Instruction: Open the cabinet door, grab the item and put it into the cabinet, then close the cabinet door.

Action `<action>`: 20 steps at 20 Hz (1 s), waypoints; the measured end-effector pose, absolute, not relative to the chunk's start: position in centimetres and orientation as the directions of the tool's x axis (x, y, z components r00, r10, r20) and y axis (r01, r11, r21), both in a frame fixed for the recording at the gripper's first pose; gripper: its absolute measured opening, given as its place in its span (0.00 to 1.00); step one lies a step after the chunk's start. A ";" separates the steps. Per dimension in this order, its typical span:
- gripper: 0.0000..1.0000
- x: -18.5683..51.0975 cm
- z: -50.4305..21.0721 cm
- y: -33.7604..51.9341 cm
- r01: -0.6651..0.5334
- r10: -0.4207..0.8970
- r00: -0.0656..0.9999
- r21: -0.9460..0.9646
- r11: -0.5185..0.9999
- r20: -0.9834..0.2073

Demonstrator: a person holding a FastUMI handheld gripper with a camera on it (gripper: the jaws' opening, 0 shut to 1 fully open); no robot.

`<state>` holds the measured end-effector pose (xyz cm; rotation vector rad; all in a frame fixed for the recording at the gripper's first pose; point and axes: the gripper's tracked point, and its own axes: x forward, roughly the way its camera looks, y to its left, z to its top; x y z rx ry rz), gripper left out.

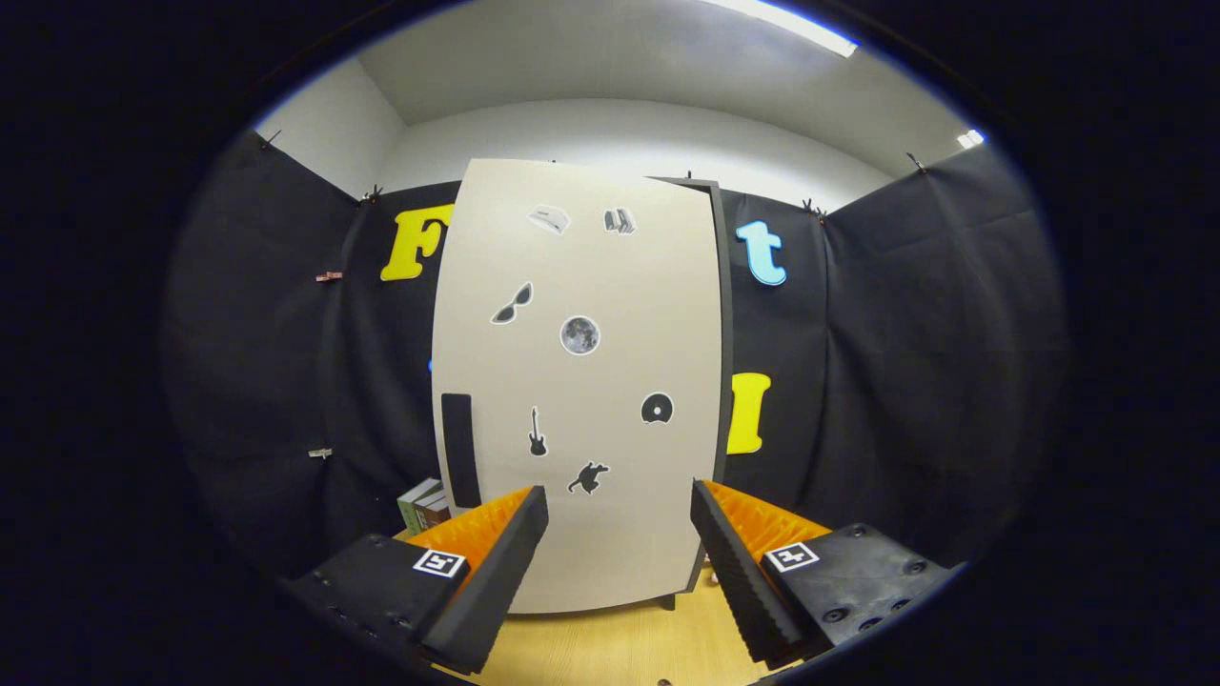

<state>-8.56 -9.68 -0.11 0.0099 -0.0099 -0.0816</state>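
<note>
Tongs [620, 505] stand released, fingers spread wide and holding nothing, facing the cabinet door [581, 381]. That pale door, dotted with small stickers [579, 335], stands on the wooden table [620, 648] just ahead of the fingers, its dark handle [460, 450] near its left edge. Left of the door, beside the handle, a stack of books [422, 505] rests on the table.

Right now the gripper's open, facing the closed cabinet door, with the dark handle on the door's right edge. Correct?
Not quite. The handle sits on the left edge of the cabinet door, not the right, as the gripper view shows. The rest holds: the gripper is open, its fingers spread apart and touching nothing, facing the closed door just ahead of them.
</note>
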 end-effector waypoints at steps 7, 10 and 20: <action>0.98 -8.6 0.3 -9.7 0.076 -0.076 0.997 0.030 0.997 0.022; 0.98 -8.6 -0.1 -10.0 0.089 -0.090 0.996 0.013 0.996 0.012; 0.98 -8.0 -0.6 -9.6 0.086 -0.086 0.996 -0.002 0.996 -0.009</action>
